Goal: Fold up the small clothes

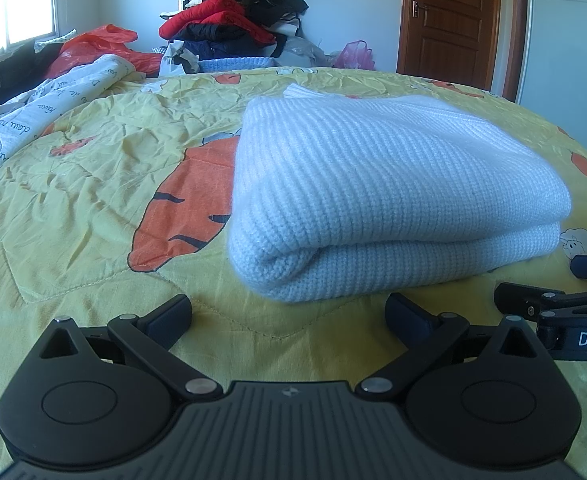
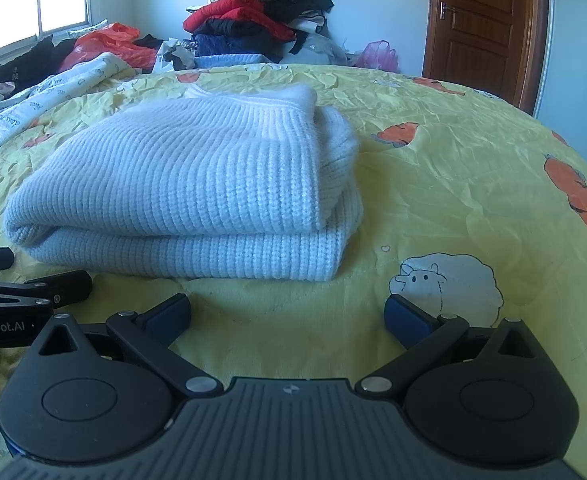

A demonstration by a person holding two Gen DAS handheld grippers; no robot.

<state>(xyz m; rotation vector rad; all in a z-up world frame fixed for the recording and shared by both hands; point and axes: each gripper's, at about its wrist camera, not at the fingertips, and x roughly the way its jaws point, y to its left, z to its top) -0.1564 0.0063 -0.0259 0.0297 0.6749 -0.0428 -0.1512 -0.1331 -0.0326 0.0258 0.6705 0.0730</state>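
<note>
Presently, 1 folded white knit sweater (image 1: 377, 184) lies on the yellow carrot-print bedspread (image 1: 93, 184), directly ahead of both tools and just beyond their fingertips, touching neither.

Relation for the coming move: the bundle's long axis runs left to right across the bed, square to the fingers of both grippers. From the left gripper (image 1: 289, 314) the sweater sits ahead and slightly right, its rounded fold facing the camera. From the right gripper (image 2: 287, 314) it sits ahead and to the left (image 2: 181, 184), with the ribbed hem and stacked open edges at its right end. Both tools stand close to the near edge; the left one faces the sweater more squarely, the right one sits nearer the open-edged end.

Tool state: left gripper, jaws spread wide, holding nothing. Right gripper, jaws spread wide, holding nothing. The 2 tools rest side by side, each visible at the margin of the other's view.

Count:
- sweaters in work: 1, folded in 2 visible layers
- grippers: 2
- clothes pile (image 1: 233, 20) behind the bed: 1 heap, items within not countable
- printed white quilt (image 1: 41, 108), far left: 1
- wooden door (image 1: 457, 16): 1
- sheep motif (image 2: 445, 284) just by the right gripper: 1

Judgement: the fold appears complete or near complete.
</note>
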